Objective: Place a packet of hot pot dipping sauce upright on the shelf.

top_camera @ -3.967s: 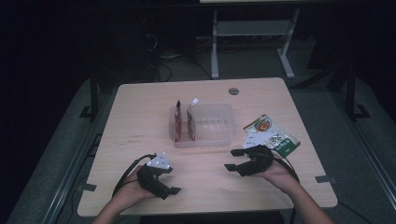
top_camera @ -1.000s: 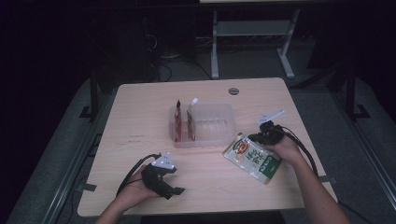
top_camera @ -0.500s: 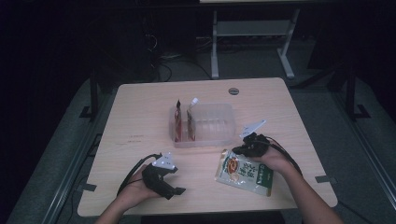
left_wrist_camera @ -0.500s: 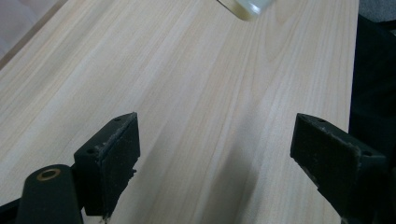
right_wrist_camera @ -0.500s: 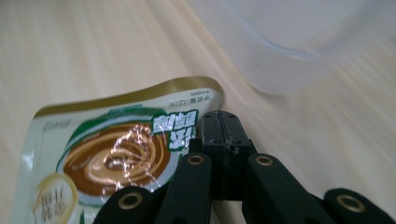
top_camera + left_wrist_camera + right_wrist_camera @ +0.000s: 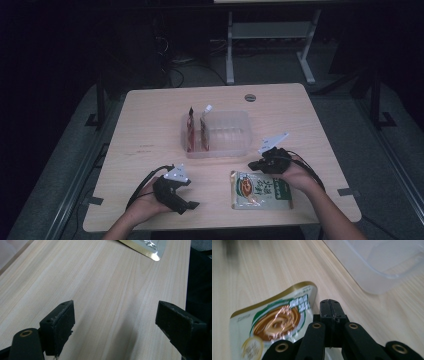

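A green and white food pouch (image 6: 260, 190) with a picture of a bowl lies on the wooden table (image 6: 150, 125) near the front right. My right gripper (image 6: 256, 165) sits at the pouch's far right corner, jaws pressed together. In the right gripper view the pouch (image 6: 274, 322) runs in under the shut right gripper (image 6: 329, 305), so the pinched edge is hidden. My left gripper (image 6: 186, 201) rests open at the front left. In the left gripper view the left gripper (image 6: 115, 320) has bare wood between its pads, and a corner of the pouch (image 6: 147, 247) shows far off.
A clear plastic tub (image 6: 225, 135) stands mid-table with two upright sachets (image 6: 192, 131) at its left end; its rim (image 6: 382, 277) is close to my right gripper. A round cable hole (image 6: 250, 97) lies near the far edge. Dark floor and a metal stand surround the table.
My right gripper has carried the pouch from the right side of the table leftward and toward the front edge, where it now lies flat. The left gripper has stayed put.
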`<state>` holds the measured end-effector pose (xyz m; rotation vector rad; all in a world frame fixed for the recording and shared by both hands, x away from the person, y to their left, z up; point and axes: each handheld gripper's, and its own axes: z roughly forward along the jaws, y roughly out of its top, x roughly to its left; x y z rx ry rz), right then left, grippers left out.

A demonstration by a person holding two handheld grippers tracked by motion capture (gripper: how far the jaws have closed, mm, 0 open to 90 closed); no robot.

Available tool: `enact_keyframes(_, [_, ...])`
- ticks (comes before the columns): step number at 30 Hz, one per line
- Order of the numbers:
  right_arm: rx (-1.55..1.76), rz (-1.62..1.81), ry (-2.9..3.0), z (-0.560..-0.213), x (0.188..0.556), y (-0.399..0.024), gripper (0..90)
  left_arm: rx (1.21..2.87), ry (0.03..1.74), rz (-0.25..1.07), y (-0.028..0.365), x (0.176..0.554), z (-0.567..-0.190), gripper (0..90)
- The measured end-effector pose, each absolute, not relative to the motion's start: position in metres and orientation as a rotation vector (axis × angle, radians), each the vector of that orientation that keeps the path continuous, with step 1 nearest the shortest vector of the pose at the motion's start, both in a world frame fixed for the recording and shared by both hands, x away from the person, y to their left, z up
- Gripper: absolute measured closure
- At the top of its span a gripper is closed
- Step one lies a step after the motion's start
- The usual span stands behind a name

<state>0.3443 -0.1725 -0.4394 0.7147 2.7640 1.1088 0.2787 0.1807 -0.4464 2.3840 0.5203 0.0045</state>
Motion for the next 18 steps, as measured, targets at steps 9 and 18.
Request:
enact_keyframes(9, [0.684,1.08,2.826,-0.443,0.318,-0.191,90.0,2.385,0.526,0.003,0.179,0.278,-0.446,15.5])
enact_keyframes(18, [0.608,1.023,2.847,-0.455,0.316,-0.169,90.0,2.396,0.518,-0.002,0.178,0.279,-0.447,15.5])
